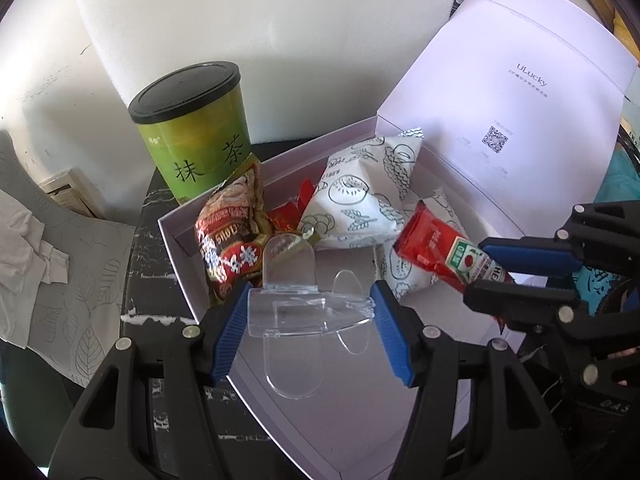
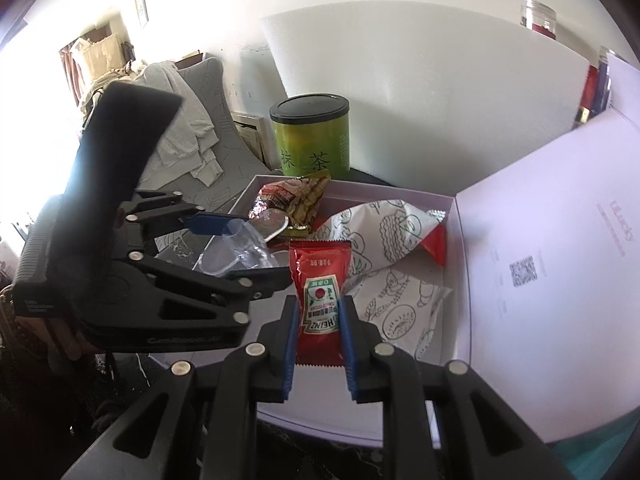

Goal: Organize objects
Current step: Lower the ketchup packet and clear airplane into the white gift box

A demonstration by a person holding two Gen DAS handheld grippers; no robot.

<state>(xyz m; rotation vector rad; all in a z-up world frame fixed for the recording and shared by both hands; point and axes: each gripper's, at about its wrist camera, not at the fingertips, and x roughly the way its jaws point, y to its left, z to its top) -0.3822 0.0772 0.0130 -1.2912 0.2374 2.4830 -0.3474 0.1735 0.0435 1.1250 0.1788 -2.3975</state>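
Note:
A clear plastic piece (image 1: 304, 312) is clamped between the blue pads of my left gripper (image 1: 310, 304), held over the open white box (image 1: 176, 240). In the right wrist view the same clear piece (image 2: 240, 248) shows in the left gripper (image 2: 240, 244). My right gripper (image 2: 319, 312) is shut on a red Heinz ketchup packet (image 2: 320, 292), also above the box (image 2: 448, 200). From the left wrist view the packet (image 1: 436, 248) sticks out of the right gripper (image 1: 496, 280). Inside the box lie white printed snack bags (image 1: 360, 196), a red-and-gold snack packet (image 1: 232, 232) and a small red packet (image 1: 296, 204).
A green tea tin (image 1: 192, 128) with a black lid stands behind the box on the dark marbled tabletop (image 1: 136, 280). The box's open lid (image 1: 512, 92) rises at the right. White foam board (image 1: 280, 40) leans at the back. A grey chair with cloth (image 1: 40, 240) is at the left.

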